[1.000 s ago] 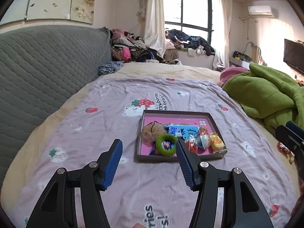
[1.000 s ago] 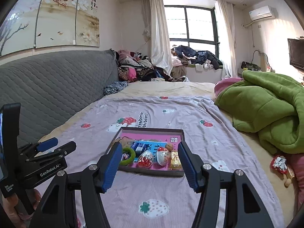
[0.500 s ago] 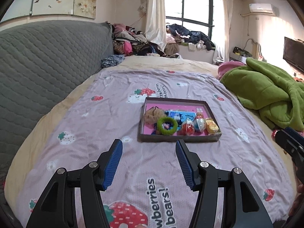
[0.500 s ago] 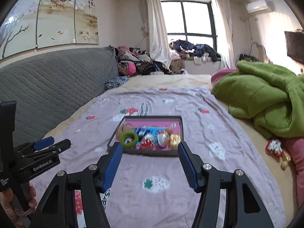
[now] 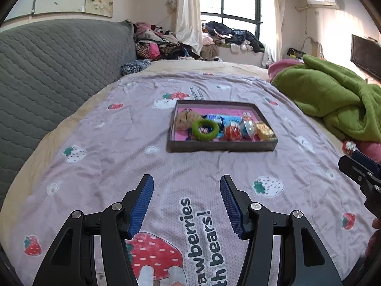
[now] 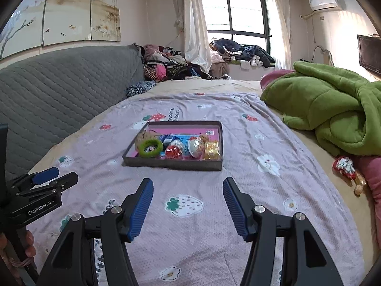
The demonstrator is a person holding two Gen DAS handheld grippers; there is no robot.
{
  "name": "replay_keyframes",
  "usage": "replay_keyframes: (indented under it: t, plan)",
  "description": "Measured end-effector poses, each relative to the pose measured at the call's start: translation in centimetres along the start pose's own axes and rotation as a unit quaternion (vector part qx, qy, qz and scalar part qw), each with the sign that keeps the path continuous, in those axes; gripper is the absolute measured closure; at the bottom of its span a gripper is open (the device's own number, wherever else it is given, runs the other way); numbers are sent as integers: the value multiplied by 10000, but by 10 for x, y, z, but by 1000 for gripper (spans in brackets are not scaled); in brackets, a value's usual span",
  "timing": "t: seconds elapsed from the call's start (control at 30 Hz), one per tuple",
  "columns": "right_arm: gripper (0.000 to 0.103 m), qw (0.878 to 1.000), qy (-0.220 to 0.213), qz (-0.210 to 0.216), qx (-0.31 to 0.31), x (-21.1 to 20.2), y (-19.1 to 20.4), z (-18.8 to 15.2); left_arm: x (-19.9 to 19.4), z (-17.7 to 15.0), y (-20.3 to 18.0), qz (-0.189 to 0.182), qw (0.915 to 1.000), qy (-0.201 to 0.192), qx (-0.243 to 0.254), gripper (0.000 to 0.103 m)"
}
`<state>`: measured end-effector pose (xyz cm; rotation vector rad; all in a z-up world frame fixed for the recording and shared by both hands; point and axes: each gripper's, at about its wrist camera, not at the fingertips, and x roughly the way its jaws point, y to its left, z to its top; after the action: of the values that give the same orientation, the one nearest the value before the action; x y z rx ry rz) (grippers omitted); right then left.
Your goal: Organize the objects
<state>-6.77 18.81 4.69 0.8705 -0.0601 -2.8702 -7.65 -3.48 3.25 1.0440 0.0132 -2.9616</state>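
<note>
Both grippers have drawn back nearward from the tray (image 5: 222, 146), the left gripper (image 5: 187, 205) and right gripper (image 6: 188, 206) standing apart and empty, suggesting sorting appears finished.

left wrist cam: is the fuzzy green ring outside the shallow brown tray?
No, the fuzzy green ring lies inside the shallow brown tray, near its front left.
</note>
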Motion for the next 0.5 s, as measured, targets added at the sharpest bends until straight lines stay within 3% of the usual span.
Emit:
replay_keyframes:
  t: [0.5]
  plan:
    - [43,9994,313,-24,121,58,-16,-56,60,-43,-6,-35,9996,281,-18,43]
